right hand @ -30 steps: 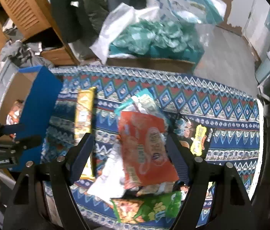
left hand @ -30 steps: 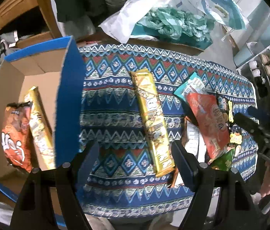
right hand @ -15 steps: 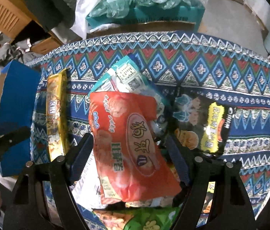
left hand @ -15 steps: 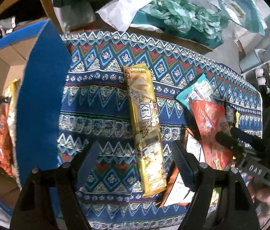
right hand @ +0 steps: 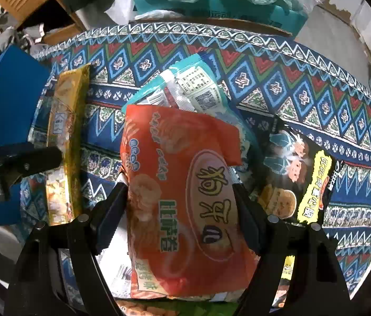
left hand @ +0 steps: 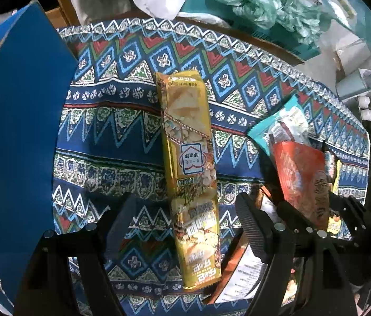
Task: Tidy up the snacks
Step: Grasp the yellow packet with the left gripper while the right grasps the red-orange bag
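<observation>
1. Both tongs are over the patterned tablecloth with their jaws spread wide, and neither holds a thing.

2. The left gripper straddles the near end of the long yellow snack pack, which lies flat on the cloth between the fingers. The pads are clear of it on both sides, so no grip yet.

3. The right gripper brackets the orange snack bag, which sits on top of a loose heap. Its fingers are close beside the bag's edges (touching or just short, I cannot tell).

4. Still out on the cloth: a teal packet partly under the orange bag, a black packet just to the right, and a green one barely showing at the bottom edge.

5. The blue cardboard box stands at the left edge of the table, its flap up; its inside is hidden from both views.

6. My read: sorting is well short of done, with at least five packets left to box, and a double pick looks to be coming.
</observation>
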`<state>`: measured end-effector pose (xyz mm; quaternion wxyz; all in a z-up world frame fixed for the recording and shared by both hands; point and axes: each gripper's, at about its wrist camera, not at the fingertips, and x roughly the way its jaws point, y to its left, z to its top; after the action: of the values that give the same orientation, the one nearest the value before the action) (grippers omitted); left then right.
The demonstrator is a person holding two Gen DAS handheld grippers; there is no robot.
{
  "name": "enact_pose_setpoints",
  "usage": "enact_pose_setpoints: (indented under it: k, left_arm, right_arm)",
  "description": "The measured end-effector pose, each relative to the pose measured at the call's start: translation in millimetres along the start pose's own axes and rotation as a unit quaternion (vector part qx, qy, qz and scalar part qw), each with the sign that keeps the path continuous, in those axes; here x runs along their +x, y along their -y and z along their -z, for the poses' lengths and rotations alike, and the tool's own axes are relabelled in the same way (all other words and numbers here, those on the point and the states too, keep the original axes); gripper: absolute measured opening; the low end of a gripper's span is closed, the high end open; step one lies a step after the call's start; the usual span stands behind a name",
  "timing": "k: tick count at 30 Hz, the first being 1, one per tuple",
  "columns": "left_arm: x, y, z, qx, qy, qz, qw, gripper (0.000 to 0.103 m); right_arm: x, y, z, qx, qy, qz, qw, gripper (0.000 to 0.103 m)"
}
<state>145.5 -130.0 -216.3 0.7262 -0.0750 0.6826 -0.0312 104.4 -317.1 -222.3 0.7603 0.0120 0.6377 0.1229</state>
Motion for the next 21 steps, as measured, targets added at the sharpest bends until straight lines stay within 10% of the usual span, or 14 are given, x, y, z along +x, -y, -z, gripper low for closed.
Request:
enact_pose_setpoints:
  k: [12, 16, 21]
  left_arm:
    - [19, 10, 1, 0.022, 0.002, 0.008, 0.9997, 0.079]
    - [22, 17, 1, 0.036, -0.004, 0.014, 0.9992, 0.044]
    - [20, 16, 1, 0.041, -0.006, 0.031, 0.9986, 0.035]
  right_arm:
    - [0, 6, -3, 0.010, 0.015, -0.011, 1.000, 0.060]
    - [-3, 6, -3, 0.007, 0.019, -0.015, 1.000, 0.054]
    - [-10, 0, 1, -0.002, 0.026, -0.016, 1.000, 0.053]
